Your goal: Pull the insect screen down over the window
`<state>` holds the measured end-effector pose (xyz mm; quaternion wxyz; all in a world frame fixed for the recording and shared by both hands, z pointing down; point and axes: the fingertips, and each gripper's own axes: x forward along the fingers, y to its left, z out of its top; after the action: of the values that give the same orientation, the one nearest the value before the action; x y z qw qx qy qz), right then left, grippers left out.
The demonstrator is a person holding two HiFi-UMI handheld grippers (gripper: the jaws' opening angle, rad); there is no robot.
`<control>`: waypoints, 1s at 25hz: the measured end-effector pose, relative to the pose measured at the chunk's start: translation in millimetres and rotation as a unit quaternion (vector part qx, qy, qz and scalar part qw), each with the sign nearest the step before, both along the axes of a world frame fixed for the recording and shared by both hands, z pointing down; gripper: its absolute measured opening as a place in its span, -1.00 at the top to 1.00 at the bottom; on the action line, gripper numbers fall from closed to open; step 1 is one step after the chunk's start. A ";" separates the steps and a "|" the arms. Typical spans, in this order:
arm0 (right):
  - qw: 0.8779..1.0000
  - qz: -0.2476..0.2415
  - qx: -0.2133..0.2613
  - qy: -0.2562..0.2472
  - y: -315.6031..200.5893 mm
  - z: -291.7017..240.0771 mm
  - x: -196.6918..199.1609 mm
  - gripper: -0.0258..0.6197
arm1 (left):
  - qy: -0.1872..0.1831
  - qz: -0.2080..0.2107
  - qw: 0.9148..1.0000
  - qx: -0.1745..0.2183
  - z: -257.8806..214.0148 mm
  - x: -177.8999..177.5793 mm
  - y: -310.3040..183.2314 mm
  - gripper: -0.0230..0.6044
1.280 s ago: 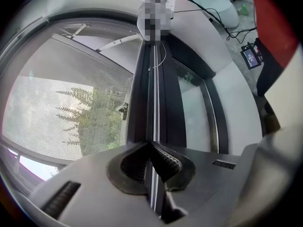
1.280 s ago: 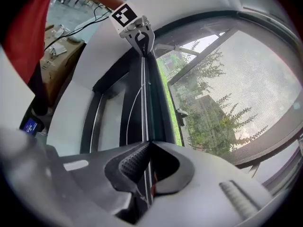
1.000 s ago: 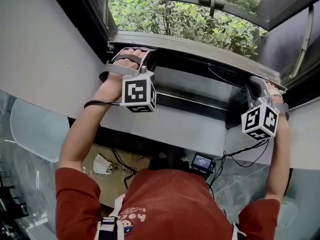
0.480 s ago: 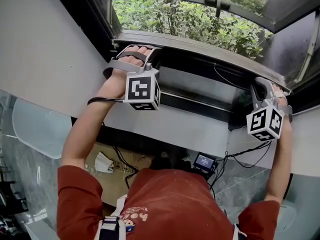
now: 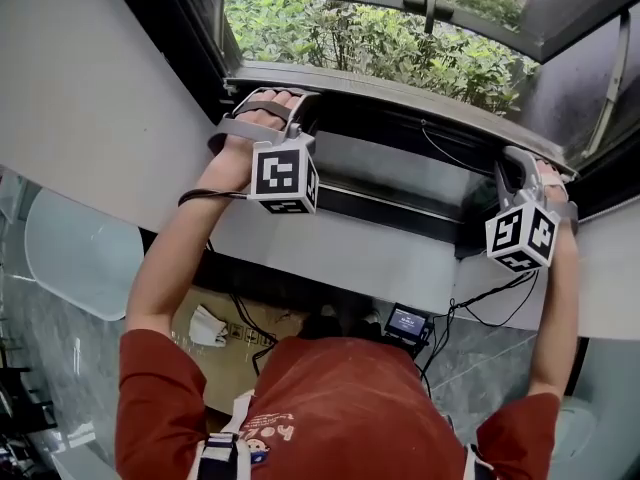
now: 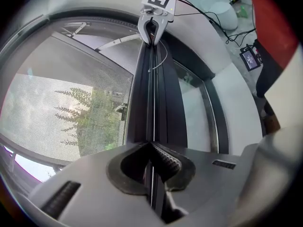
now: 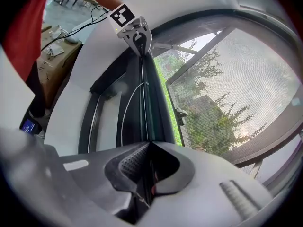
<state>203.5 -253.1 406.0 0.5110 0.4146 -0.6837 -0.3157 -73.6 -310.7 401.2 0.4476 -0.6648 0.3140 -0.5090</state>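
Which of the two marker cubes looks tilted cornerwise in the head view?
The cube on the right gripper: skewed, one corner pointing down. The cube on the left gripper faces the camera square. Both grippers clamp the screen bar.

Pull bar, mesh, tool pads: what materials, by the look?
Pull bar: dark, smooth, straight-edged profile, satin sheen; probably coated aluminium. Mesh: fine grey see-through weave, plants visible behind; fibre unclear. Left tool pads: matte black, ribbed; likely rubber.

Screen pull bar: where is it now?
Head view, upper centre: the dark pull bar runs crosswise, its ends clamped in the left gripper and right gripper.
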 end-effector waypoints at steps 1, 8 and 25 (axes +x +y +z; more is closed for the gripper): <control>1.000 0.000 0.003 0.000 0.7 -0.7 0.2 0.83 | 0.002 0.001 1.000 0.004 -0.3 0.3 0.5 0.87; 1.000 -0.005 0.016 -0.003 1.5 -4.3 1.0 0.82 | 0.000 0.002 1.000 0.014 -2.9 1.5 1.2 0.83; 0.997 0.015 -0.066 -0.022 9.8 4.4 0.5 0.83 | 0.015 -0.003 0.999 -0.043 4.7 1.3 6.2 0.87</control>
<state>204.0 -243.3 410.4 0.5266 0.3968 -0.7080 -0.2530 -72.3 -304.5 405.9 0.4127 -0.6901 0.3006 -0.5129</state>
